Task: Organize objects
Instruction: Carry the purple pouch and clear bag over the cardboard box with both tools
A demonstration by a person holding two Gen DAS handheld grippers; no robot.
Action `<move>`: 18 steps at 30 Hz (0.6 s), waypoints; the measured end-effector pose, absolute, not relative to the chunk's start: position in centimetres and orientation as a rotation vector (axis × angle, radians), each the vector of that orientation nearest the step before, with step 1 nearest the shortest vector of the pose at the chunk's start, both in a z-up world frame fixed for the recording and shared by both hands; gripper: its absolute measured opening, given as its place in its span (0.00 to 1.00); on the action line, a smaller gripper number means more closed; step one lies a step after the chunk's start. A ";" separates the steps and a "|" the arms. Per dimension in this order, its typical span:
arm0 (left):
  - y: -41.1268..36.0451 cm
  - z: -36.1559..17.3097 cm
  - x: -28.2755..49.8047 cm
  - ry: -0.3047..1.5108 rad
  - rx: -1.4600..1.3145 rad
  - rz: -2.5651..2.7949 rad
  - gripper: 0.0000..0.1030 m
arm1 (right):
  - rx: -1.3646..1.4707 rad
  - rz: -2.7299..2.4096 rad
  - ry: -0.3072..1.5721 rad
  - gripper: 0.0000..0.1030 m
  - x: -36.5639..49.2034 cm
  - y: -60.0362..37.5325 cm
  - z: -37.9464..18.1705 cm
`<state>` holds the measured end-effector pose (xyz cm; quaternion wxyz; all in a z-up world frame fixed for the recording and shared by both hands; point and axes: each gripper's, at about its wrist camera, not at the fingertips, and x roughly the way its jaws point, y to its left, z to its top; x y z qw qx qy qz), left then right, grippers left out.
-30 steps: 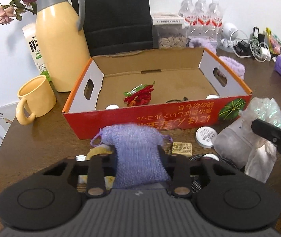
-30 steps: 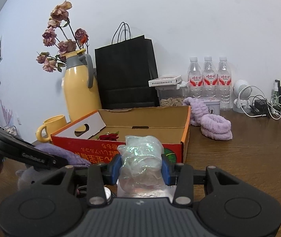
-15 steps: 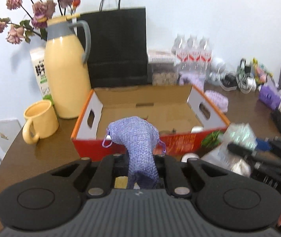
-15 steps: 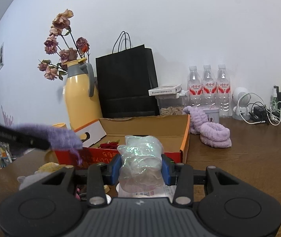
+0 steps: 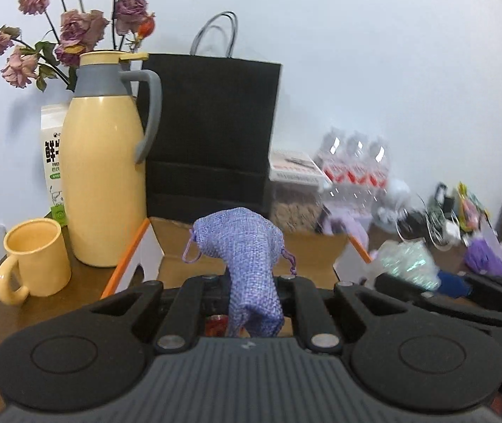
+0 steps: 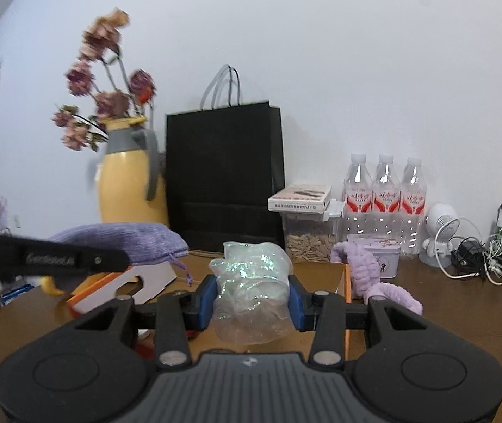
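Hanging limp from the left tongs, the purple woven pouch looked light and soft, its neck pinched thin between jaws that had just been closing and now stood nearly shut on the cloth, while its fuller end flopped forward over the near edge of the cardboard box. Any firm pinch on such cloth should hold, though the drawstring loop (dangling on its left side) could snag on the box wall. Just right of the box's near corner, the right tongs were clamped, part-way open, on a crinkled clear plastic bag, which seemed light, crushable and slippery, so a grip across its bunched middle seemed best. Inside the box, only a red scrap showed through the gap under the pouch; the rest of its floor was hidden. Behind the box stood a black paper bag, contents unseen, and left of it a yellow jug and an apparently empty yellow mug on the counter.
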<state>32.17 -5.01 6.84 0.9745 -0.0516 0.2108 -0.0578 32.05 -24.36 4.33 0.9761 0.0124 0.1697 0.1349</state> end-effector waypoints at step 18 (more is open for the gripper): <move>-3.8 2.7 36.7 0.539 -0.095 -0.074 0.74 | 0.016 0.194 0.527 0.78 36.8 -23.3 -0.5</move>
